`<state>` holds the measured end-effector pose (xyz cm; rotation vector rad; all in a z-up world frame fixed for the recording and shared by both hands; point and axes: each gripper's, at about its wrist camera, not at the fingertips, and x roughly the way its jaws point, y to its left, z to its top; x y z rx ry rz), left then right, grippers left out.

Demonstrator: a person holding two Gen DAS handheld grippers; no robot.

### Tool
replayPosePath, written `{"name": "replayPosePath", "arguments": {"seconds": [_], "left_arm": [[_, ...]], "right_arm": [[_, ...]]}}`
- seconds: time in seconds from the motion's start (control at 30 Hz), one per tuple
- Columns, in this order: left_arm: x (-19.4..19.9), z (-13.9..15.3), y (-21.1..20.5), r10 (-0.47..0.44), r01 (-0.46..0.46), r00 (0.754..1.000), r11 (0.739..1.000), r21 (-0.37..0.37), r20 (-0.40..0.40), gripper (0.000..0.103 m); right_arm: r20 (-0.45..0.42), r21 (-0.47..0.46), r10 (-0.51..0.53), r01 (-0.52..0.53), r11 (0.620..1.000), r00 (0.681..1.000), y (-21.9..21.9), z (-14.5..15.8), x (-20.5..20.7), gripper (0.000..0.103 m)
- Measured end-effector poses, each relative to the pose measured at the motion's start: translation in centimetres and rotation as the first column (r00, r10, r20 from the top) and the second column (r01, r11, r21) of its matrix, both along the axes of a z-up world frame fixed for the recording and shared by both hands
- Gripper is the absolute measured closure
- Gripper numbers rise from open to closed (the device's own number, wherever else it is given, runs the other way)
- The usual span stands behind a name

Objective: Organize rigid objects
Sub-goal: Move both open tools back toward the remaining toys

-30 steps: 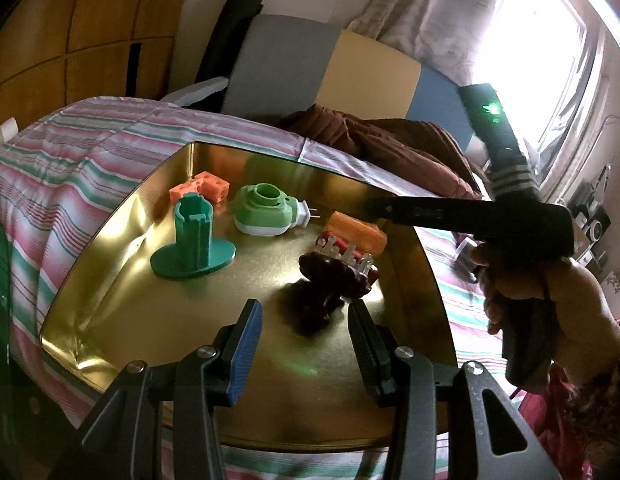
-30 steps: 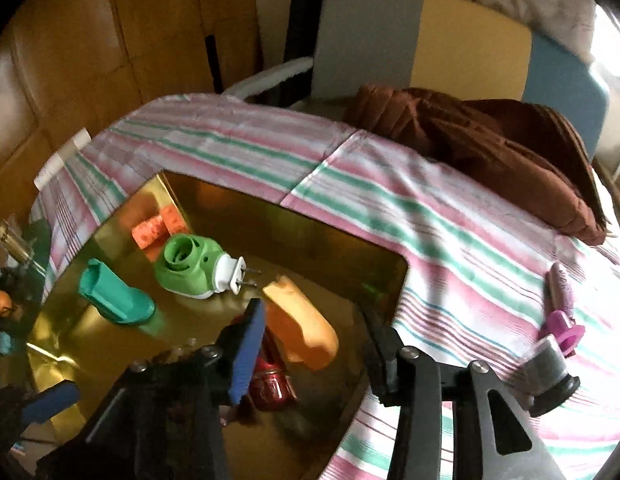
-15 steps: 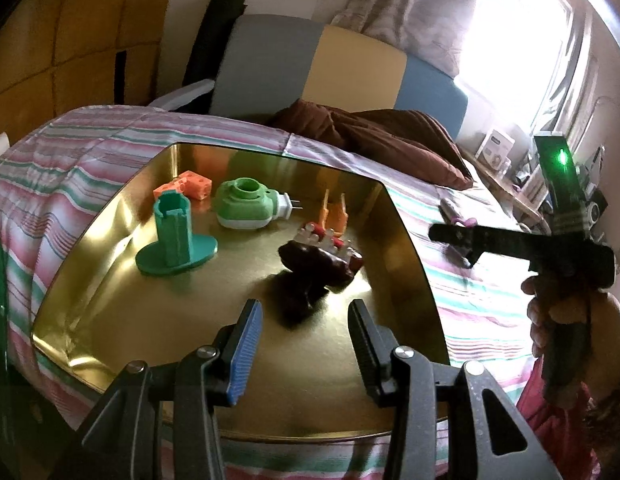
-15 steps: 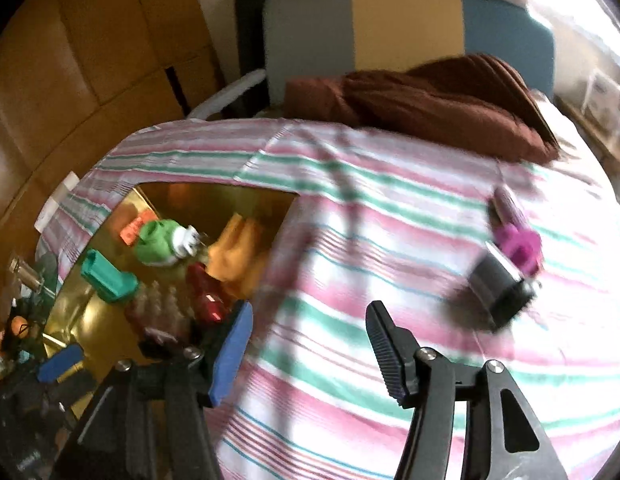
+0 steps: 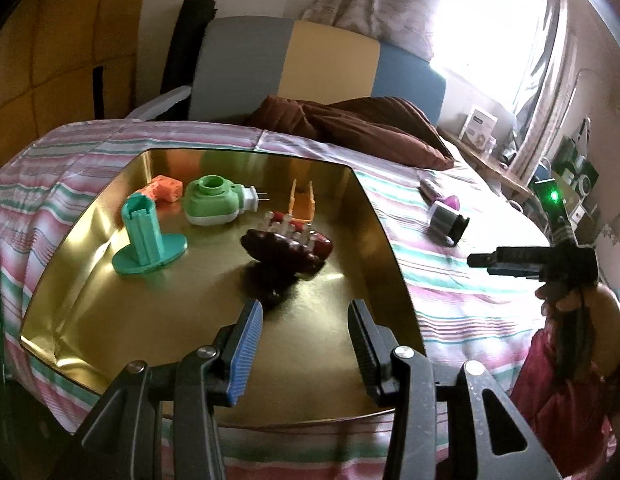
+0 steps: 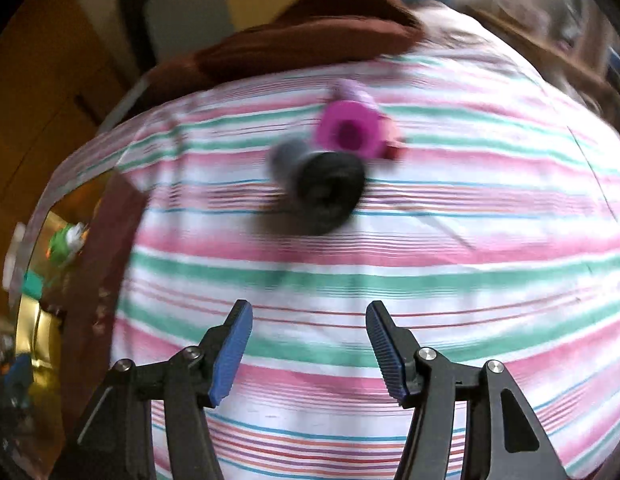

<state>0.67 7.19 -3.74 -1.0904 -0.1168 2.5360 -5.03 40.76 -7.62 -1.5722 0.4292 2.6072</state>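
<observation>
Grey-and-black short plastic cylinder with a flared black end, lying on its side on the striped pink, green and white bedsheet, touching or just beside a magenta plastic ring-shaped piece; both well outside the shallow gold metal tray; risk: a round body on soft cloth may roll or tip away if one jaw touches first, and a careless approach could nudge or pinch the magenta piece along with it; right gripper: jaws released, nothing between them, short of the cylinder, view blurred; left gripper: jaws released and empty over the tray, near the dark red oblong toy; a stray dip could knock it.
</observation>
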Motion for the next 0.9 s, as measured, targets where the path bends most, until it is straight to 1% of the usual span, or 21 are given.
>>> {"name": "replayPosePath", "arguments": {"seconds": [0.1, 0.3, 0.43, 0.53, 0.57, 0.63, 0.7, 0.73, 0.8, 0.9], "left_arm": [[0.2, 0.5, 0.5, -0.010, 0.010, 1.000, 1.000, 0.000, -0.005, 0.058], [0.4, 1.5, 2.3, -0.051, 0.051, 0.999, 0.999, -0.002, -0.005, 0.058], [0.7, 2.2, 4.6, -0.109, 0.108, 0.994, 0.994, -0.023, -0.010, 0.058], [0.7, 2.7, 6.6, -0.157, 0.157, 0.988, 0.987, -0.021, 0.007, 0.058], [0.6, 2.9, 7.4, -0.172, 0.172, 0.985, 0.985, -0.016, 0.014, 0.058], [0.3, 3.2, 9.0, -0.197, 0.197, 0.980, 0.980, -0.007, 0.020, 0.058], [-0.2, 3.5, 10.9, -0.224, 0.224, 0.974, 0.975, 0.012, 0.030, 0.058], [-0.5, 3.8, 12.3, -0.240, 0.240, 0.970, 0.971, 0.023, 0.031, 0.058], [-1.3, 4.1, 14.4, -0.255, 0.254, 0.966, 0.967, 0.034, 0.037, 0.058], [-3.0, 4.5, 18.0, -0.276, 0.275, 0.960, 0.961, 0.031, 0.037, 0.058]], "right_arm": [[0.008, -0.003, -0.042, 0.042, 0.999, 0.999, 2.8, 0.1, -0.3, 0.043], [0.007, 0.036, -0.064, 0.064, 0.997, 0.998, 6.5, 0.4, -2.2, 0.039], [-0.020, 0.095, -0.069, 0.071, 0.993, 0.997, 8.6, 0.0, -3.6, 0.039], [-0.054, 0.117, -0.080, 0.086, 0.989, 0.995, 9.6, -0.5, -3.1, 0.039], [-0.057, 0.115, -0.086, 0.092, 0.989, 0.995, 9.7, -0.8, -2.8, 0.039], [-0.008, 0.080, -0.116, 0.117, 0.990, 0.993, 10.2, -1.3, -2.9, 0.039], [-0.025, 0.036, -0.127, 0.128, 0.991, 0.992, 10.4, -1.0, -2.8, 0.039], [-0.032, 0.028, -0.124, 0.125, 0.992, 0.992, 10.4, -0.6, -2.8, 0.039], [-0.045, 0.043, -0.123, 0.125, 0.991, 0.991, 10.3, 0.0, -2.7, 0.039], [-0.031, 0.065, -0.135, 0.137, 0.988, 0.990, 10.4, 0.3, -2.4, 0.037]]}}
